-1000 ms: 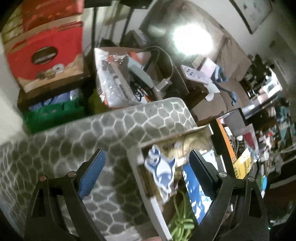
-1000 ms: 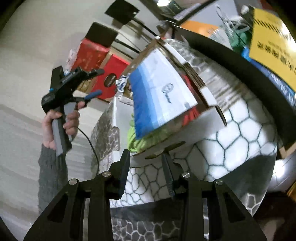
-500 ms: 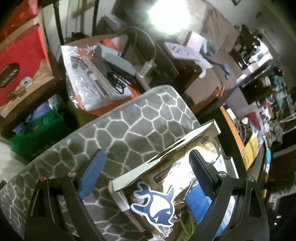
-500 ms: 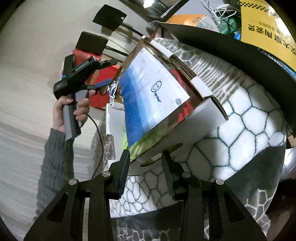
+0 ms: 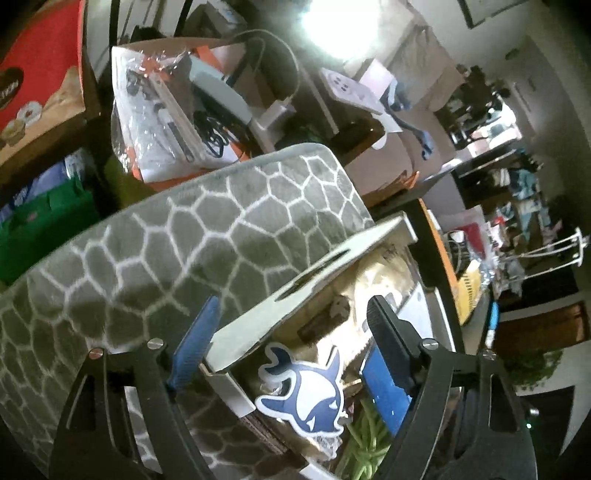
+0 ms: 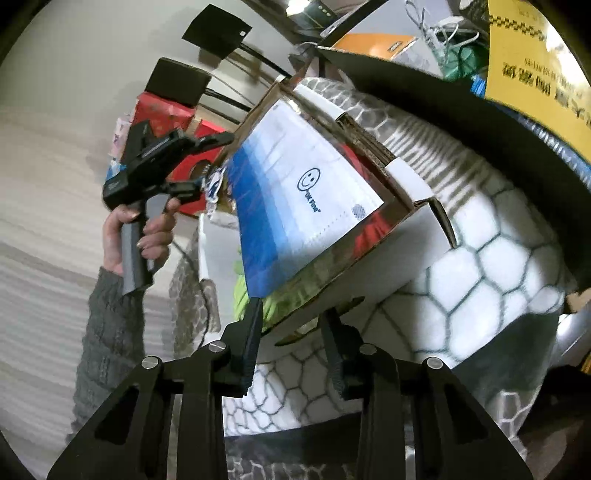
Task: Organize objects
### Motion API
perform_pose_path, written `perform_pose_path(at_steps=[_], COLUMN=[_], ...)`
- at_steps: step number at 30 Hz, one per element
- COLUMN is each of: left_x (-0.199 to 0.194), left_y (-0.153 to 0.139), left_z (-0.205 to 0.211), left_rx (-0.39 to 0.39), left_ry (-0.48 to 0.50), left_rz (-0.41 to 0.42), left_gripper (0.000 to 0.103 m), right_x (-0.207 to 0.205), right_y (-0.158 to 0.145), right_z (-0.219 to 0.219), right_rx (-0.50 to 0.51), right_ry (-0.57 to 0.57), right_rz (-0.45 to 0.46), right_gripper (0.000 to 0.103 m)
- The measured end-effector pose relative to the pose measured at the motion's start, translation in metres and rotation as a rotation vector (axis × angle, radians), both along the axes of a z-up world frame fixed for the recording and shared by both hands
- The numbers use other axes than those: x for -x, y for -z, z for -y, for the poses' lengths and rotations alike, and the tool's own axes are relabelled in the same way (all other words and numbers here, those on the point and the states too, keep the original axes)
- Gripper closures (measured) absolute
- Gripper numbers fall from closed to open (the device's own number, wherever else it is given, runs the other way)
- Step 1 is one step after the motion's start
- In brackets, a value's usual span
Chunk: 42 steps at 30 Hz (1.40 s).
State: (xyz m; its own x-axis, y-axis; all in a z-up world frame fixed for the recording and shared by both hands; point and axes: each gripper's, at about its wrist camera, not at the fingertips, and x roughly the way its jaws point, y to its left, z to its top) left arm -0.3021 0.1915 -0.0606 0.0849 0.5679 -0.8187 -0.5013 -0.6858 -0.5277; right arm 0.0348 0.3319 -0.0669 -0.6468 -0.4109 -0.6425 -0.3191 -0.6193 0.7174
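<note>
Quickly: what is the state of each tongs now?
Left tongs: open, just closing around the box corner.
Right tongs: shut on the white box flap.

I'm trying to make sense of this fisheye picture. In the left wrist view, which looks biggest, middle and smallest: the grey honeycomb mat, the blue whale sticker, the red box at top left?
As they look in that view:
1. Grey honeycomb mat, clearly largest.
2. Red box, cut off by the edge.
3. Blue whale sticker, smallest, though nearest the camera.

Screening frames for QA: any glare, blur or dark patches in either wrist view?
Left wrist: blown-out light up top, surroundings dim, white box flap slightly smeared. Right wrist: evenly lit, blue-white pack sharp, yellow sign blurred at the fisheye edge.
</note>
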Motion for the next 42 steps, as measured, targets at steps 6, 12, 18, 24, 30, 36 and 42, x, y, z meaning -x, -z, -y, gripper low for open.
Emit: perform_pose_path(at_steps=[6,12,18,24,30,36,42], left_x=[-0.023,-0.053,-0.079,-0.102,-0.126,-0.139,-0.15], left_y=[-0.001,-0.003,-0.007,-0.009,-0.005,0.0,0.005], left_z=[0.026,0.058,0.102,0.149,0.19,0.224,0.246], left_rx=[-0.043,-0.033,-0.092,-0.118,-0.13,-0.171,-0.186], left_ry=[-0.019,-0.074,-0.183,-0.259,-0.352,-0.468,-0.555], left_rz=[0.038,0.016,0.022,0.019,0.012,0.018,0.028], left_gripper=[0.023,0.022,0.022,0.018,0.018,0.018,0.018], right_x=[0.012,0.025,0.05,0.079,0.117,0.147,0.174], right_y=[-0.007,-0.017,-0.026,-0.028,-0.019,-0.022,-0.027], right_z=[-0.015,-0.027,-0.028,-0.013,0.013,0.036,0.055], right_rx=[-0.129,-0.227,-0.303,-0.341,-0.405,-0.422,-0.376], right_ry=[-0.061,-0.179,-0.266,-0.374,-0.477,-0.593,-0.714], right_rz=[0.029,0.007,-0.004,-0.03,-0.032,-0.097,-0.157], right_gripper=[0.069,0.069,0.069,0.069,0.069,0.069,0.069])
